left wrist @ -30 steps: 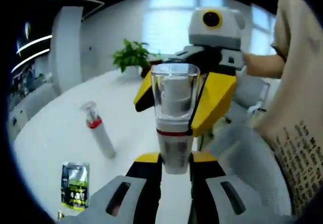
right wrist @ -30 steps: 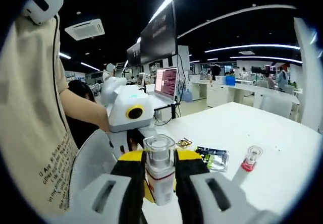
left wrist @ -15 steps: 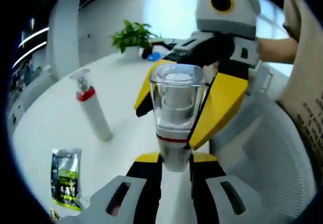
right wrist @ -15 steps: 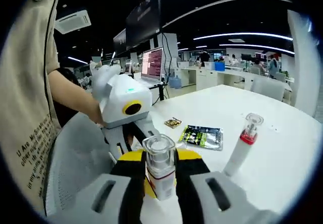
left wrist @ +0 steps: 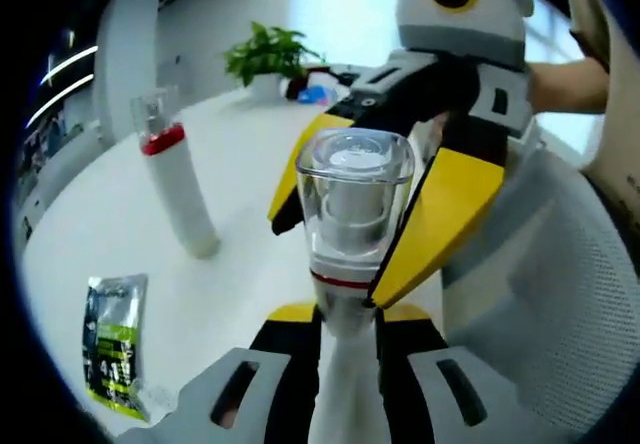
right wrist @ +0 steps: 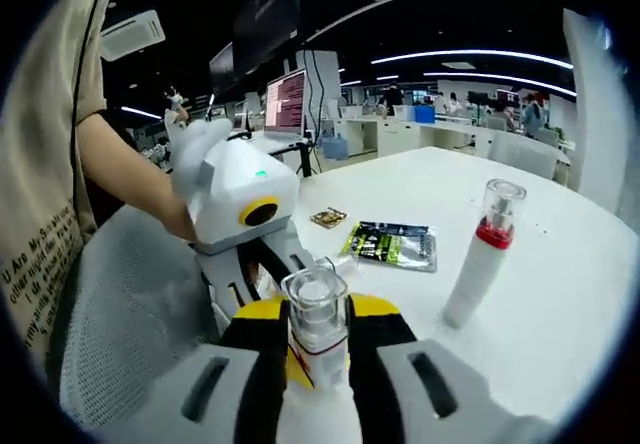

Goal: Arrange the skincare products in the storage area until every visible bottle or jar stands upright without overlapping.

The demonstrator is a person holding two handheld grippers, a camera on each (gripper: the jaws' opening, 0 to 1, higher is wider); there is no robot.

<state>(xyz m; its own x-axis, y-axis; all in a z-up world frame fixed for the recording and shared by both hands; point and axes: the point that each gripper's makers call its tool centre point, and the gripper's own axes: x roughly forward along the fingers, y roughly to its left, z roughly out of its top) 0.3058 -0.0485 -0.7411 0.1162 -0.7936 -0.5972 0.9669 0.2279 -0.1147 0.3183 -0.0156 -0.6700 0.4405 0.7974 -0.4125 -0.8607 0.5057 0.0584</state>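
Both my grippers (left wrist: pixel 348 329) (right wrist: pixel 318 349) pinch one pump bottle (left wrist: pixel 352 219): light, rigid, slick plastic cap; grip body below red band.

1. In the left gripper view, a pump bottle (left wrist: pixel 352 226) stands between the left gripper (left wrist: pixel 347 339) jaws, with the right gripper (left wrist: pixel 415 179) closed around it from behind.
2. A second bottle (left wrist: pixel 175 186) stands upright on the table (left wrist: pixel 240 164) to the left — well apart.
3. A sachet (left wrist: pixel 113 342) lies flat nearer, lower left.
4. A potted plant (left wrist: pixel 265 56) sits at the table's far edge.
5. In the right gripper view, a small packet (right wrist: pixel 328 217) lies just beyond the sachet.
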